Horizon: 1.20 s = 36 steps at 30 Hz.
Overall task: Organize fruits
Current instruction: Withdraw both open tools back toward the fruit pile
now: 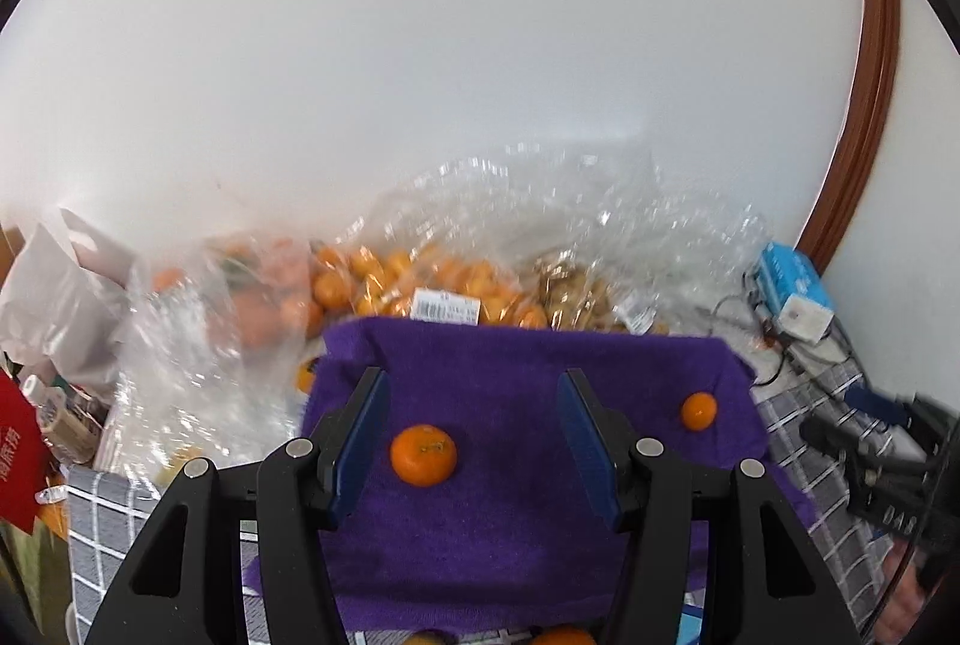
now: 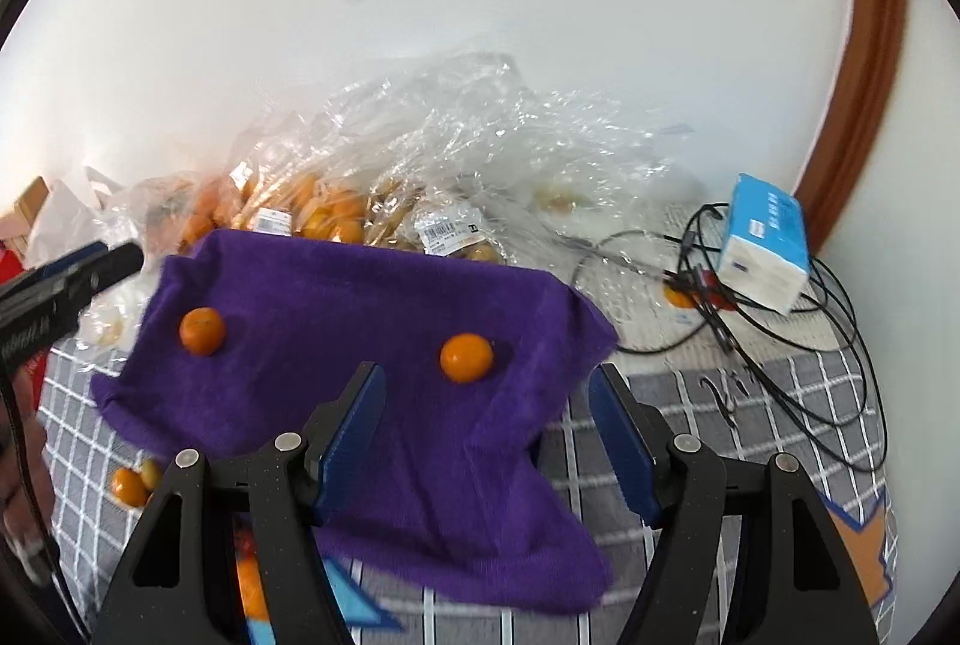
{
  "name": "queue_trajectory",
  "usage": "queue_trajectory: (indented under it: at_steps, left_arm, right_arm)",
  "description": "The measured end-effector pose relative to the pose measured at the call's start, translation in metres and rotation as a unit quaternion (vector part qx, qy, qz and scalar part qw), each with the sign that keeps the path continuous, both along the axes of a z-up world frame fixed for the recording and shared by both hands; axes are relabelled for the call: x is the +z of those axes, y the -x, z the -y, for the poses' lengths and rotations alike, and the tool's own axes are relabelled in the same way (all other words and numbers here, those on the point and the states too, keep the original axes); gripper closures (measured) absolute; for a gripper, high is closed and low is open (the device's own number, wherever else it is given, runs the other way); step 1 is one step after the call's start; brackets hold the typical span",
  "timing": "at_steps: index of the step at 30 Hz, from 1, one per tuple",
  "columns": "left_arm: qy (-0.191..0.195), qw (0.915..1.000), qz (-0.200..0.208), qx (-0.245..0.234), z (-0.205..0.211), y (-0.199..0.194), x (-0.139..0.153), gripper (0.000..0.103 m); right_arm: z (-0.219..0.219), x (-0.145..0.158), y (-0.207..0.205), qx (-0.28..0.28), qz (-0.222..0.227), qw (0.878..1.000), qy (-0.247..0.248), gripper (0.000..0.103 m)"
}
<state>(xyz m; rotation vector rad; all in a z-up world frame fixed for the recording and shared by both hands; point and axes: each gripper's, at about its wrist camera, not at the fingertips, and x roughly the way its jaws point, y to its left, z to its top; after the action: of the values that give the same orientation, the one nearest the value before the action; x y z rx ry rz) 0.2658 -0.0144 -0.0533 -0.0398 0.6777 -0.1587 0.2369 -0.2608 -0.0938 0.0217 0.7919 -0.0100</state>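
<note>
We judged the step in hand to be the gathering of loose fruit onto the purple cloth (image 2: 372,345), which lay spread over the checked worktop (image 2: 750,417). Two small oranges sat on it, well apart: the left orange (image 1: 423,455) and the right orange (image 2: 466,357). Behind the cloth, against the white wall, clear plastic bags (image 2: 456,147) held many more oranges and some paler fruit, and another loose orange (image 2: 129,486) lay on the worktop just beside the cloth's near-left edge. The left hand-held gripper (image 1: 474,441) hovered above the cloth with its jaws spread wide and nothing between them; the left orange showed in the gap, nearer the left finger, but we could not tell how far below the fingertips it lay. The right hand-held gripper (image 2: 489,432) was likewise wide apart and empty, angled down over the cloth's right part, with the right orange just ahead of its left finger. The next move, in our judgement, called for lowering one gripper squarely around its orange and closing gently, since round fruit on soft cloth would likely roll if nudged off-centre. A blue-and-white box (image 2: 762,243) and tangled black cables (image 2: 780,321) lay off to the right, clear of the fruit.
</note>
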Motion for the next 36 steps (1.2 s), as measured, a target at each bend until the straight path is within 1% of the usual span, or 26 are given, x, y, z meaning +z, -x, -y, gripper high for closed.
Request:
queue_trajectory:
  at_steps: [3, 4, 6, 8, 10, 15, 19, 23, 25, 27, 30, 36]
  left_arm:
    - [0.038, 0.9993, -0.005, -0.003, -0.009, 0.016, 0.018, 0.047]
    - [0.043, 0.9991, -0.006, -0.006, -0.009, 0.024, 0.021, 0.047]
    - [0.034, 0.9994, -0.001, -0.007, -0.01, 0.04, 0.024, 0.047]
    - [0.014, 0.9999, 0.001, -0.005, -0.011, 0.055, 0.022, 0.047]
    - [0.003, 1.0, -0.007, 0.003, -0.017, 0.067, 0.016, 0.047]
    - [0.014, 0.9993, -0.03, 0.018, -0.04, 0.095, -0.018, 0.047]
    - [0.0, 0.9985, -0.046, 0.029, -0.056, 0.114, -0.048, 0.047]
    - [0.003, 0.9974, -0.064, 0.034, -0.074, 0.126, -0.075, 0.047]
    - [0.002, 0.9968, -0.072, 0.034, -0.08, 0.13, -0.085, 0.047]
    - [0.0, 0.9964, -0.077, 0.037, -0.086, 0.132, -0.093, 0.047]
    - [-0.003, 0.9965, -0.074, 0.038, -0.093, 0.133, -0.1, 0.047]
    - [0.004, 0.9968, -0.071, 0.036, -0.103, 0.135, -0.114, 0.045]
  right_arm:
    - [-0.001, 0.006, 0.024, 0.002, 0.004, 1.0, 0.007, 0.033]
    - [-0.001, 0.007, 0.03, 0.002, 0.006, 1.0, 0.011, 0.033]
    - [-0.003, 0.007, 0.041, 0.002, 0.006, 1.0, 0.008, 0.033]
    - [-0.005, 0.004, 0.05, 0.004, 0.006, 1.0, 0.0, 0.033]
    - [-0.009, -0.001, 0.061, 0.007, 0.009, 1.0, -0.003, 0.033]
    - [-0.024, -0.023, 0.079, 0.02, 0.001, 1.0, 0.005, 0.033]
    - [-0.038, -0.039, 0.094, 0.033, 0.002, 0.999, 0.011, 0.033]
    - [-0.052, -0.049, 0.103, 0.044, 0.004, 0.999, 0.012, 0.033]
    - [-0.06, -0.054, 0.107, 0.052, 0.005, 0.999, 0.005, 0.033]
    - [-0.068, -0.056, 0.109, 0.061, 0.005, 0.998, -0.001, 0.033]
    - [-0.082, -0.062, 0.108, 0.071, 0.0, 0.997, 0.006, 0.033]
    - [-0.096, -0.075, 0.1, 0.082, -0.014, 0.997, 0.011, 0.032]
